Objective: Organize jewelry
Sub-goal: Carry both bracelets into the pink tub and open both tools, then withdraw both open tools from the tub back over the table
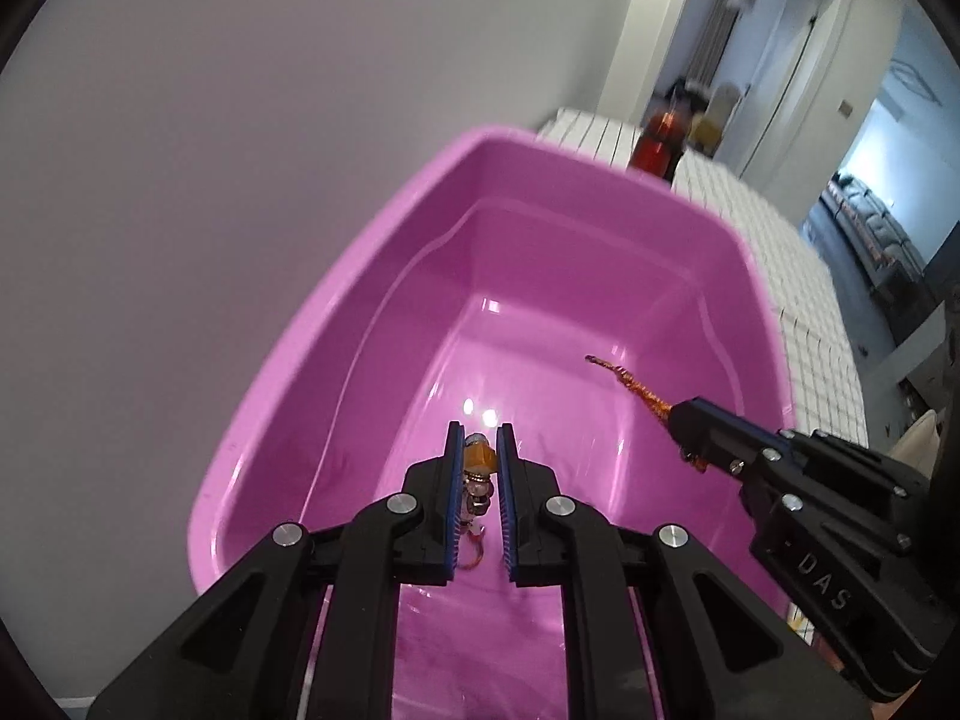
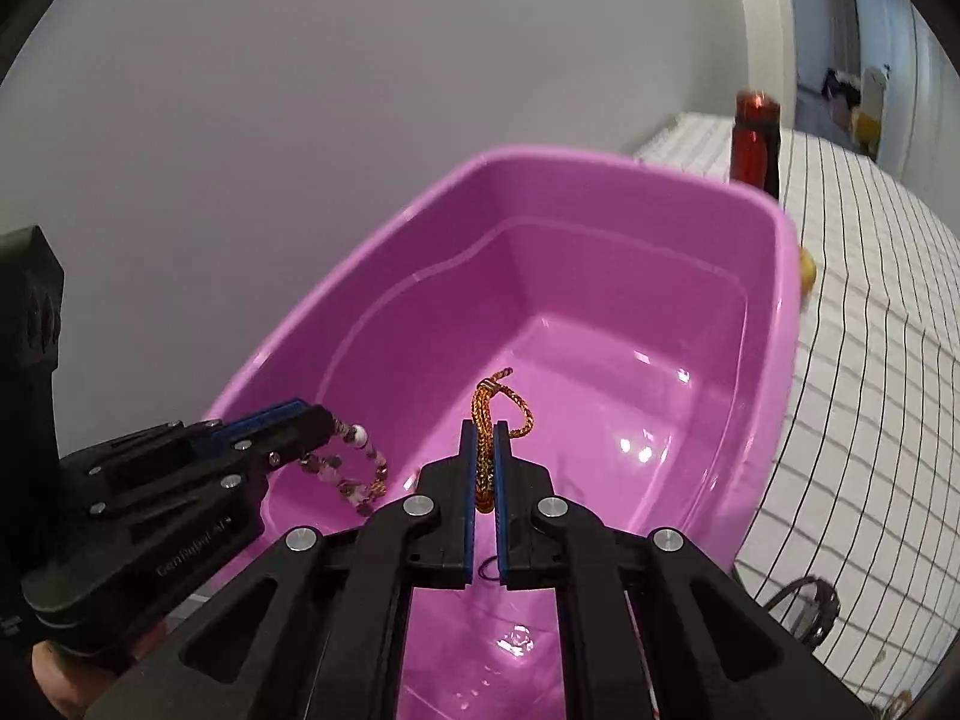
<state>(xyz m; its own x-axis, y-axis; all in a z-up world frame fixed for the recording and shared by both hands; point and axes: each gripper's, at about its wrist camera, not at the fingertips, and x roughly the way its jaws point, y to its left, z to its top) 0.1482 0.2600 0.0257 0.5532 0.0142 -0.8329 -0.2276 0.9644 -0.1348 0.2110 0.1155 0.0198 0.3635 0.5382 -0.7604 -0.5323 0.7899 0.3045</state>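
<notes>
Clearly both sets of tongs are loaded and poised over the same container, which reads as two pieces about to be dropped in together. The left gripper (image 1: 480,438) has its blue-padded fingers pressed onto a beaded bracelet of amber, pearly and brownish stones (image 1: 477,468); from the right wrist view the same bracelet (image 2: 354,468) dangles in a loop below that gripper (image 2: 324,420), hanging inside the near corner of the glossy pink plastic tub (image 2: 786,276). The right gripper (image 2: 486,432) pinches a braided orange-gold cord bracelet (image 2: 489,420) between its pads, the cord's looped end sticking up and forward past the tips, while from the left wrist view it (image 1: 630,387) juts out from the right gripper (image 1: 681,420) over the tub's floor. Holding each piece by a short section lets the rest hang free, so I judge a simple release would drop them onto the tub bottom (image 1: 570,372), which looks bare. How much of each bracelet is hidden between the pads cannot be seen, and the clasp of either is too small to make out. Beyond the tub, a white gridded cloth (image 2: 870,360) covers the table, with a red bottle (image 2: 753,138) standing blurred behind the rim; a yellowish object (image 2: 807,270) at the tub's right edge is cut off and unidentifiable.
</notes>
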